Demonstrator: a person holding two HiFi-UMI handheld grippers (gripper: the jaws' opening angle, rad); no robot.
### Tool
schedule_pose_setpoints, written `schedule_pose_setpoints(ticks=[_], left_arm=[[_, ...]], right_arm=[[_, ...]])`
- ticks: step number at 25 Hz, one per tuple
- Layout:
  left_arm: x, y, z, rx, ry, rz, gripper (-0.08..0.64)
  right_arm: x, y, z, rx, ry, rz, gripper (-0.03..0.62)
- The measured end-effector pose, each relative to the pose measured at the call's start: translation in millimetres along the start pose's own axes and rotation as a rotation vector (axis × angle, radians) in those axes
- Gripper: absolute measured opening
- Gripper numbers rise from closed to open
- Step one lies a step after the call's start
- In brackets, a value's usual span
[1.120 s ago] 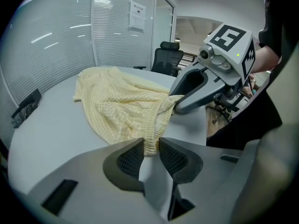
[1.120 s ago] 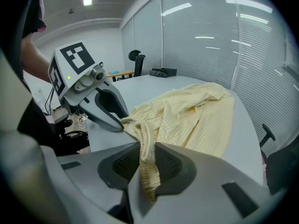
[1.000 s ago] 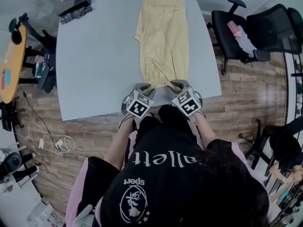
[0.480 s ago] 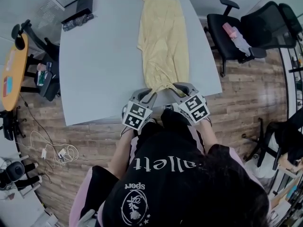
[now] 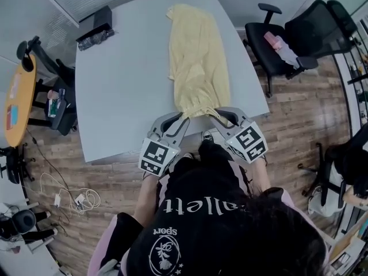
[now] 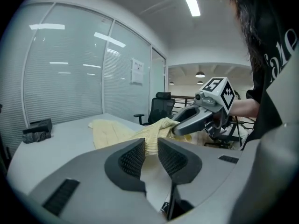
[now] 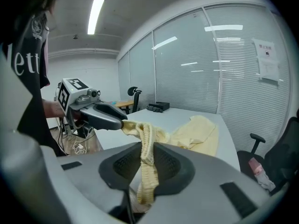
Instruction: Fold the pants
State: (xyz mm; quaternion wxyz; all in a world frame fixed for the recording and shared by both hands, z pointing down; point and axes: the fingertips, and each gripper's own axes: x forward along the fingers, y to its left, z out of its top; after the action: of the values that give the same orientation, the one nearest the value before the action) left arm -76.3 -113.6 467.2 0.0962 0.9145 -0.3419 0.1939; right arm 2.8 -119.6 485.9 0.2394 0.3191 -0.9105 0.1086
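Pale yellow pants [image 5: 195,56] lie lengthwise on the grey table [image 5: 121,96], legs toward the far edge. The near waistband end is bunched and raised off the front edge. My left gripper [image 5: 183,118] pinches its left corner and my right gripper [image 5: 214,115] its right corner. In the left gripper view the ribbed band [image 6: 150,141] sits between the closing jaws of the left gripper [image 6: 151,149], with the right gripper [image 6: 176,128] close ahead. In the right gripper view the band [image 7: 145,146] hangs clamped in the closing jaws of the right gripper [image 7: 147,160].
A black box [image 5: 95,25] sits at the table's far left corner. Black office chairs [image 5: 287,36] stand to the right, one carrying pink and white items. An orange round table [image 5: 17,96] and loose cables [image 5: 80,199] are on the left, over wooden floor.
Both grippers have risen from the table's front edge and carry the waistband end of the pants up with them. The fabric near them now hangs off the tabletop.
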Motion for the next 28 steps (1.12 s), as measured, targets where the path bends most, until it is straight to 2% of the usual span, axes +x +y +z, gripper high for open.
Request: schedule_pose_setpoints(ticks=[5, 13, 19, 24, 28], left_arm=[[-20.3, 0.6, 35.9, 0.021, -0.104, -0.004, 0.101], [-11.7, 15.5, 39.9, 0.034, -0.104, 0.012, 0.101], [6.7, 38.9, 51.4, 0.015, -0.129, 0.041, 0.103], [18.2, 62.1, 60.6, -0.022, -0.156, 0.096, 0.104], [26.7, 80.3, 61.8, -0.039, -0.144, 0.146, 0.106]], right_arm=[[-18.8, 9.9, 20.5, -0.039, -0.001, 0.024, 0.080], [-8.1, -3.7, 33.1, -0.060, 0.020, 0.043, 0.080], [6.4, -35.1, 51.7, -0.066, 0.002, 0.067, 0.078], [20.5, -69.1, 67.7, -0.094, 0.004, 0.093, 0.077], [38.2, -99.0, 79.1, -0.134, 0.007, 0.113, 0.077]])
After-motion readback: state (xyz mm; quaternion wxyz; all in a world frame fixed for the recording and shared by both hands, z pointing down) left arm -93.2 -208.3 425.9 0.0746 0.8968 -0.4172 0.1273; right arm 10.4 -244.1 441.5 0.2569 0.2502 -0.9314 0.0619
